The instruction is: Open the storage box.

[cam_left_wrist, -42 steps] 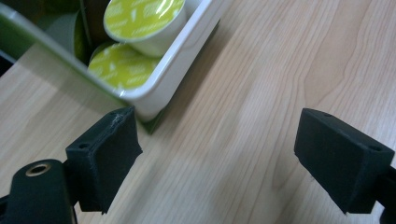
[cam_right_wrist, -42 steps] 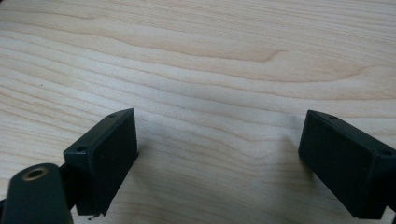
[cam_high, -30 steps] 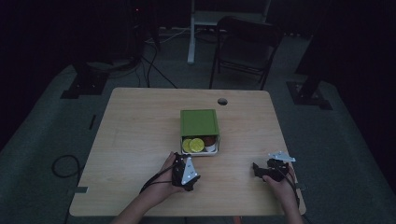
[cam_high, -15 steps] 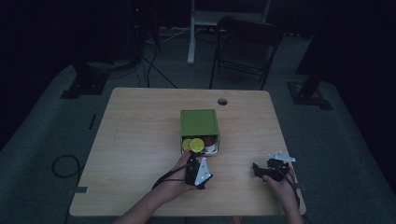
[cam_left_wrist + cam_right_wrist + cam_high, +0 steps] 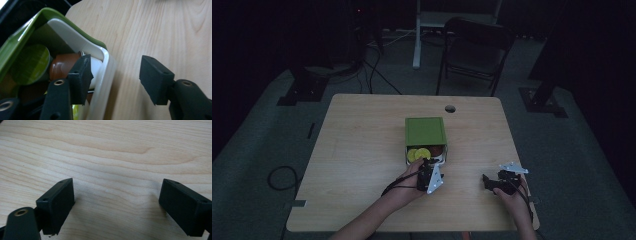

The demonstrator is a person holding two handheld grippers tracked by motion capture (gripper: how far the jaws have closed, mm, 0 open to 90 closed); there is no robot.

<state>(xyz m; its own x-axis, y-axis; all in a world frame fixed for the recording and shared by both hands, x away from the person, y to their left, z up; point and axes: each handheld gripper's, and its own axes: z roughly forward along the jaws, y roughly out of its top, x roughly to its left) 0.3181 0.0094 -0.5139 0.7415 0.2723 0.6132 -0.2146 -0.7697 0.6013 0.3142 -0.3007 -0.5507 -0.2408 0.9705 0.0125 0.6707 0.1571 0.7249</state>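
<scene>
A: High view first: your table (image 5: pixel 362 150) carries the green box (image 5: pixel 425 131) at its middle, with the white tray (image 5: pixel 439 159) slid partly out toward you.

B: And my left gripper (image 5: pixel 428 172)?

A: It straddles the tray's corner wall (image 5: pixel 106 72). Its jaws have just been closing, one inside by the brown capsule (image 5: pixel 63 66), one outside over bare wood. A gap remains, so nothing is gripped yet.

B: The right gripper (image 5: pixel 492 182)?

A: Wide open, empty, resting well apart from the box.

B: Progress?

A: I'd judge it early: pinch the wall, then move the tray. Green capsule (image 5: pixel 31 63) is untouched.
</scene>
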